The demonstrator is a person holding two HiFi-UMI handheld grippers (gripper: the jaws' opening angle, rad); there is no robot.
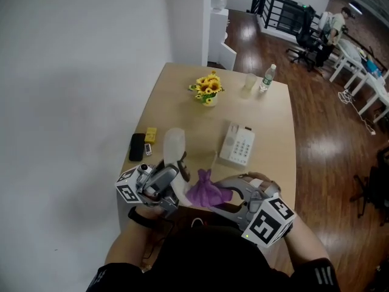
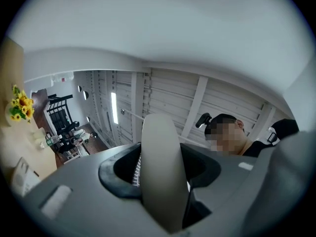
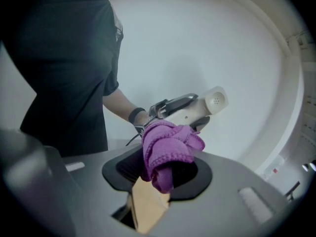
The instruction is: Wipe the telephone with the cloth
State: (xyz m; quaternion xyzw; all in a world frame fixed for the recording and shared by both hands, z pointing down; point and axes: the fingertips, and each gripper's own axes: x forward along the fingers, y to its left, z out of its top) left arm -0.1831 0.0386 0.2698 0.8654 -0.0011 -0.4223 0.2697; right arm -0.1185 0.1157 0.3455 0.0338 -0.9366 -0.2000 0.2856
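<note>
The white telephone base (image 1: 237, 145) with its keypad sits on the wooden table (image 1: 273, 126). Its white handset (image 1: 172, 152) is lifted off, and my left gripper (image 1: 175, 176) is shut on it; in the left gripper view the handset (image 2: 160, 172) fills the gap between the jaws. My right gripper (image 1: 222, 194) is shut on a bunched purple cloth (image 1: 206, 193), just right of the handset's lower end. In the right gripper view the cloth (image 3: 167, 149) presses against the handset (image 3: 205, 106) held by the left gripper (image 3: 170, 105).
A pot of sunflowers (image 1: 208, 90), a glass (image 1: 250, 81) and a water bottle (image 1: 267, 78) stand at the table's far end. A black phone (image 1: 137, 146) and a yellow item (image 1: 150, 134) lie near the left edge. A white wall runs along the left.
</note>
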